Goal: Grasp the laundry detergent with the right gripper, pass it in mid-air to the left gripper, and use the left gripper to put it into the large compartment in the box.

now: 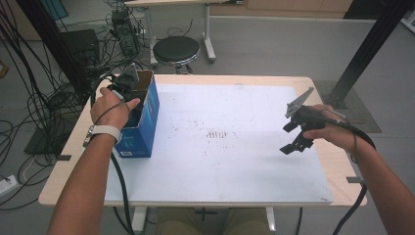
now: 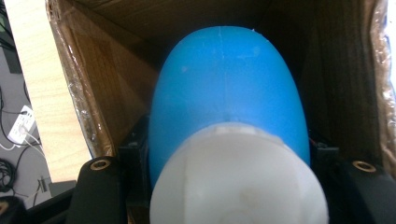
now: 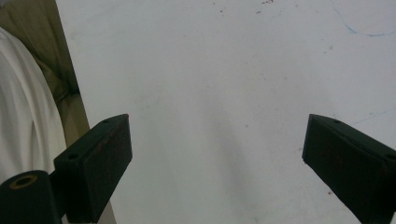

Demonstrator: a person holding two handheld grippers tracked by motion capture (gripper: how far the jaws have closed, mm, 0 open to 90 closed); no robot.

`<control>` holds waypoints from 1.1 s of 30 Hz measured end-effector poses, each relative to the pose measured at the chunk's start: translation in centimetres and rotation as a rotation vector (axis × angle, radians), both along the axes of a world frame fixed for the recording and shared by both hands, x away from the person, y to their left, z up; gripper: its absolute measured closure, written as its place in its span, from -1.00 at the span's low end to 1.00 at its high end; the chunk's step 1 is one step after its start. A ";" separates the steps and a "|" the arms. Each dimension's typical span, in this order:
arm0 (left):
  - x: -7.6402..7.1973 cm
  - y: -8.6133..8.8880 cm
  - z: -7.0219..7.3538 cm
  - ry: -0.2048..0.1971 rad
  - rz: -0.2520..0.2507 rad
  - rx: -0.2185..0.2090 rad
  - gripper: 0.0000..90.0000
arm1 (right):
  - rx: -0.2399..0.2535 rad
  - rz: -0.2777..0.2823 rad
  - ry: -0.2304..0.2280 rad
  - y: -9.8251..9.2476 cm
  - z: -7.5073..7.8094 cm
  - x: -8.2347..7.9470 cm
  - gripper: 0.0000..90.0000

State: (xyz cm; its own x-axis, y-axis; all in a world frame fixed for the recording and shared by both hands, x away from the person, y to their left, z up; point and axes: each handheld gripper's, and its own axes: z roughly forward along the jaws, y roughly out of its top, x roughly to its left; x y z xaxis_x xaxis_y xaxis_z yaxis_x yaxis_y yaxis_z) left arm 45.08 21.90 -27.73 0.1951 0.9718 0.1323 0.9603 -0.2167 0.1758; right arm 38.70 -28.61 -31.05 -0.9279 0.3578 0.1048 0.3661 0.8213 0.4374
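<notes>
A blue bottle-like object (image 2: 224, 88) with a rounded body and a white cap (image 2: 238, 182) sits between my left gripper's black fingers (image 2: 135, 154), inside a box with brown cardboard walls (image 2: 102, 84). In the high view my left gripper (image 1: 128, 93) reaches into the open top of that blue box (image 1: 146, 128) at the table's left; it is shut on the blue object. My right gripper (image 1: 289, 138) hovers over the right side of the white mat (image 1: 220, 161), tilted down. Its jaws stand wide open in the right gripper view (image 3: 217, 149), with nothing between them.
The white mat covers most of the wooden table (image 1: 73, 147) and carries faint brown marks near its middle (image 1: 215, 133). Beyond the table stand a black stool (image 1: 176, 49), tangled cables (image 1: 29, 98) at the left and a black frame post (image 1: 367, 49) at the right.
</notes>
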 end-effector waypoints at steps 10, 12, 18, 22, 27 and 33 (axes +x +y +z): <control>-0.1 0.0 0.0 -0.003 -0.002 0.000 -0.17 | 0.003 0.001 -0.004 0.1 0.2 0.1 -0.82; -0.1 0.0 0.0 -0.002 -0.001 -0.001 -0.17 | -0.001 0.004 -0.003 0.1 0.2 0.2 -0.81; 0.0 0.0 0.0 -0.001 -0.002 0.001 -0.17 | 0.003 0.000 -0.005 0.0 0.1 0.2 -0.82; 0.0 -0.1 0.0 0.000 -0.002 0.004 -0.17 | 0.002 0.000 -0.005 0.0 0.1 0.2 -0.82; -0.1 -0.1 0.0 -0.003 -0.002 0.006 -0.17 | 0.003 0.003 -0.007 0.0 0.2 0.2 -0.82; -0.1 -0.1 0.0 -0.003 -0.001 0.005 -0.17 | 0.004 0.001 -0.006 0.0 0.1 0.1 -0.82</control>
State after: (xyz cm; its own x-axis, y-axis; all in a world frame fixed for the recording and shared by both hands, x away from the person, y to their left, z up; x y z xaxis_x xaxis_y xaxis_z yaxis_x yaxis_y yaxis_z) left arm 44.98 21.79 -27.76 0.1960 0.9708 0.1381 0.9595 -0.2189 0.1772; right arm 38.83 -28.65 -30.95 -0.9287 0.3569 0.1006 0.3630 0.8197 0.4430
